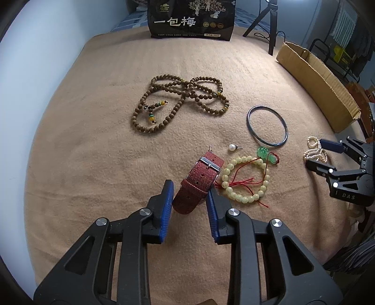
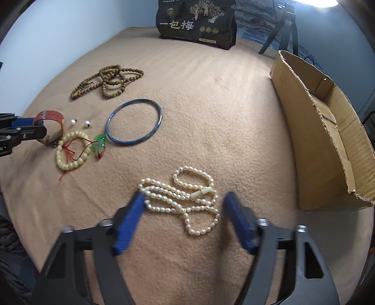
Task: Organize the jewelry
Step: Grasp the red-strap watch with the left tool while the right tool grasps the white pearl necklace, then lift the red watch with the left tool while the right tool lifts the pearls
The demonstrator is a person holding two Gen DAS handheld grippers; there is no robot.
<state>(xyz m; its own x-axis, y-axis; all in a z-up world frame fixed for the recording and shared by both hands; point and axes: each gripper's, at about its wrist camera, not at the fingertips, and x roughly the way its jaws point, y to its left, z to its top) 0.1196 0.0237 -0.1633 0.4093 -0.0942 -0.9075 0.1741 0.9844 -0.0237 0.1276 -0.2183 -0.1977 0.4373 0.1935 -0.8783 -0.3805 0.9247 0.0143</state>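
Both grippers spread wide over jewelry on tan blanket (image 1: pixel 93 145).
Right-wrist view alone shows 2nd pearl stud (image 2: pixel 87 123) + inside of cardboard box (image 2: pixel 328 131); left view shows red watch strap (image 1: pixel 199 180) flat, silver buckle, near end btwn left gripper (image 1: pixel 190 190) fingers, not pinched. Right gripper (image 2: pixel 182 206), jaws wide, straddles pearl strand (image 2: pixel 182 199), a white loose tangle in mid-blanket near the box. Cream bead bracelet (image 1: pixel 245 180) w/ red cord touches strap, green pendant (image 1: pixel 266 154) beside it; blue bangle (image 1: pixel 267 126) and brown bead mala (image 1: pixel 180 101) further back; black snack bag (image 1: pixel 191 18), tripod (image 1: pixel 269 25) at far edge.
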